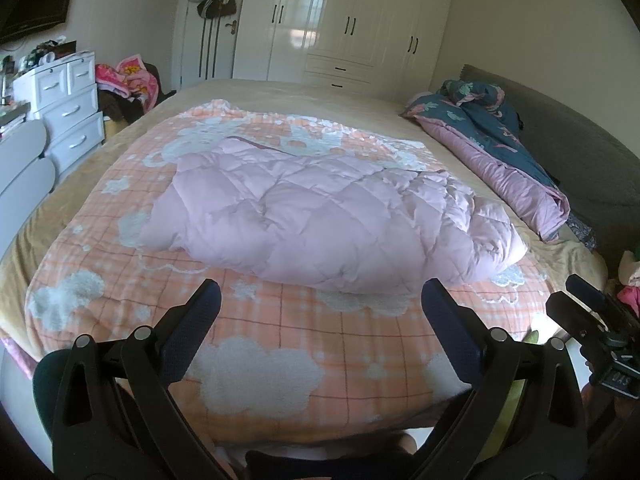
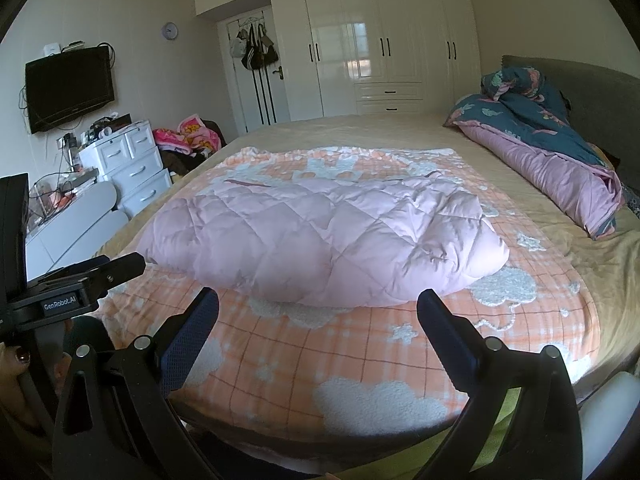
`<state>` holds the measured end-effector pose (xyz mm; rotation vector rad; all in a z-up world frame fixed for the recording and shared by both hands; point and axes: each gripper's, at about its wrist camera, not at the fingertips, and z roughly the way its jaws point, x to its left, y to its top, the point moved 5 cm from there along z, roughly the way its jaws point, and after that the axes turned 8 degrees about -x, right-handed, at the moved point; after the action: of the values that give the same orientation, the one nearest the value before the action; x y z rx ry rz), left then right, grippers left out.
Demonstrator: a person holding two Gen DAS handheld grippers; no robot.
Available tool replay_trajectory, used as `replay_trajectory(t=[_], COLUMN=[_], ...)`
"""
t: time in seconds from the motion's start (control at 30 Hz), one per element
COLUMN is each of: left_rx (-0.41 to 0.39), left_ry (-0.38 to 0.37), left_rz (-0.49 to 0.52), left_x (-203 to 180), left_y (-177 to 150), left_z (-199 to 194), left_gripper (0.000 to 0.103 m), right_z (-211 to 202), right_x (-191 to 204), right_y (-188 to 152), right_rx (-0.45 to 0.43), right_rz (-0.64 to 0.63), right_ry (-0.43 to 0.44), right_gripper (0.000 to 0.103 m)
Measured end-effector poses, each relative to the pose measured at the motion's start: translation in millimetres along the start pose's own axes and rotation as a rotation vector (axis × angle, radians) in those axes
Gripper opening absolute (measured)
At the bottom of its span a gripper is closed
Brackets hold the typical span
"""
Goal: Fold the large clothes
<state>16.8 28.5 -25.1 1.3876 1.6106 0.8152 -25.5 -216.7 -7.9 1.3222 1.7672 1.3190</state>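
**Both tools wide, puffy coat just ahead on the bed**

My left tool (image 1: 320, 300) and right tool (image 2: 318, 308) both stand spread wide and empty, above the near edge of the bed (image 1: 280, 92). Just past the tips lies the pink quilted coat (image 1: 320, 220), already bundled on the orange plaid blanket (image 1: 280, 340). I judge it light, soft and springy, with a slick shell. I'd pinch deep at the near hem on a stitched seam, not the puffed panels, so it doesn't slide out.
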Motion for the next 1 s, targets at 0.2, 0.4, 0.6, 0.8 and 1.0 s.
replay_trajectory(t=[0.2, 0.4, 0.6, 0.8, 1.0], left_rx=[0.002, -0.004, -0.004, -0.005, -0.004], left_ry=[0.004, 0.005, 0.007, 0.005, 0.006], left_rz=[0.002, 0.003, 0.002, 0.004, 0.001], left_x=[1.4, 2.2, 2.9, 2.7, 1.9], left_y=[-1.1, -1.2, -1.3, -1.0, -0.7], left_z=[-0.1, -1.1, -2.6, -3.1, -2.3], left_gripper=[0.094, 0.094, 0.094, 0.094, 0.094], right_z=[-0.4, -0.5, -0.1, -1.1, -1.0], right_x=[0.5, 0.4, 1.0, 1.2, 1.1], right_y=[0.1, -0.2, -0.2, -0.6, -0.6], right_rx=[-0.001, 0.001, -0.002, -0.003, -0.002], right_rz=[-0.001, 0.000, 0.000, 0.001, 0.000], right_ry=[-0.001, -0.001, -0.002, -0.001, -0.001], right_gripper=[0.099, 0.099, 0.099, 0.099, 0.099])
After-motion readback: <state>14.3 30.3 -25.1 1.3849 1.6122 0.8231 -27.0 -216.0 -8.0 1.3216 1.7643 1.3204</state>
